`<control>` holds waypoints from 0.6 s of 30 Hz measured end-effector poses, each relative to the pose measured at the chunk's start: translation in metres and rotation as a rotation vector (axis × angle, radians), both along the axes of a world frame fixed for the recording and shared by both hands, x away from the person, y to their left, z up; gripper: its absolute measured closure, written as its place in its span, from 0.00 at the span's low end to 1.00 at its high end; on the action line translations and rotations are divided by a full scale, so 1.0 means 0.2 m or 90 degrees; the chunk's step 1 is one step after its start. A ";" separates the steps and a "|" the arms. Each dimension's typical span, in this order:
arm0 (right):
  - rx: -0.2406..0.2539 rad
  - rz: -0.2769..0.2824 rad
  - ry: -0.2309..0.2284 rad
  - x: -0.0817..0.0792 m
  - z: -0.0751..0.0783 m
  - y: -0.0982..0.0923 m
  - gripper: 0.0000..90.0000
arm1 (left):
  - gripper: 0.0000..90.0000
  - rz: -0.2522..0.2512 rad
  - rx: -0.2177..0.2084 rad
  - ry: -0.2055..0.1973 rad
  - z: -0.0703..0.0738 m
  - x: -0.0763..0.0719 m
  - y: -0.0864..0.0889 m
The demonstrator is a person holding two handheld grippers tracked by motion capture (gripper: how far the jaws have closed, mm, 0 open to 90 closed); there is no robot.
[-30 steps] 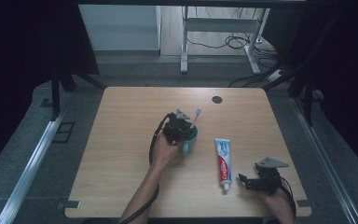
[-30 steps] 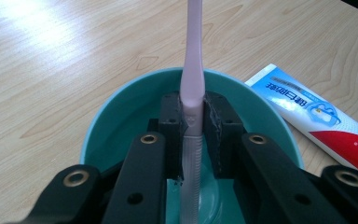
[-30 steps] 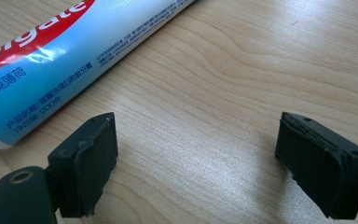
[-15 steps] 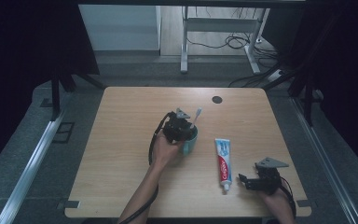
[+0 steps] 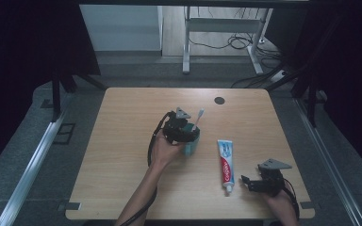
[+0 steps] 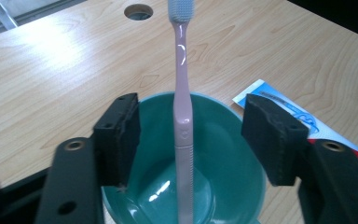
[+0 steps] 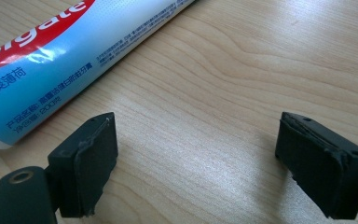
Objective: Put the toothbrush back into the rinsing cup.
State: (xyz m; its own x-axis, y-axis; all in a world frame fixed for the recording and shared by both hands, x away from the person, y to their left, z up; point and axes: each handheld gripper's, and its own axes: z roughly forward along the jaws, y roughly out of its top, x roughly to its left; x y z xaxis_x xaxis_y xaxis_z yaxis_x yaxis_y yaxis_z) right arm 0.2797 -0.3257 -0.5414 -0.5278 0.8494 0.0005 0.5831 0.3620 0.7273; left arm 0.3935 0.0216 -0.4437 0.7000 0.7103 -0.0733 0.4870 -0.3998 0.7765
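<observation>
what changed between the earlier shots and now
The left gripper has just been opening its jaws: they now stand apart on either side of the pink toothbrush, pads clear of it, so it stands let go in the teal plastic cup. The hand barely shifted. The open right gripper, the white, red and blue toothpaste tube and the light wooden table stayed put.

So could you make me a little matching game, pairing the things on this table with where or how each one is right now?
Things:
1. toothbrush
2. cup
3. toothpaste tube
4. right gripper

States:
A. lying flat on the table
B. standing upright, bristles on top
C. jaws open over bare wood, beside the tube's cap end
D. green, sitting between the left gripper's jaws, which have just been opening and touch nothing

Pairs: 1-B, 2-D, 3-A, 4-C
</observation>
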 end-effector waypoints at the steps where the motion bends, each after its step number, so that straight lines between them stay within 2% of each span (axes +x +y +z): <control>1: 0.000 0.000 0.000 0.00 0.00 0.00 0.14 | 0.33 -0.003 0.000 0.004 0.00 0.00 0.00; 5: 0.000 0.000 0.000 0.00 0.00 0.00 0.14 | 0.23 0.000 0.005 0.003 0.02 -0.02 0.01; 9: 0.000 0.000 0.000 0.00 0.00 0.00 0.14 | 0.17 0.000 -0.003 0.005 0.04 -0.03 0.02; 18: 0.000 0.000 0.000 0.00 0.00 0.00 0.14 | 0.10 -0.012 -0.009 -0.003 0.08 -0.07 0.08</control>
State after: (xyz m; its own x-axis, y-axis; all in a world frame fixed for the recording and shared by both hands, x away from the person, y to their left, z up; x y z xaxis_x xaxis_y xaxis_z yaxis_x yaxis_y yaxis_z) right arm 0.2797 -0.3257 -0.5414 -0.5278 0.8493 0.0005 0.5834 0.3621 0.7270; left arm 0.3795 0.0371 -0.4278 0.7136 0.6960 -0.0798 0.4754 -0.3974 0.7849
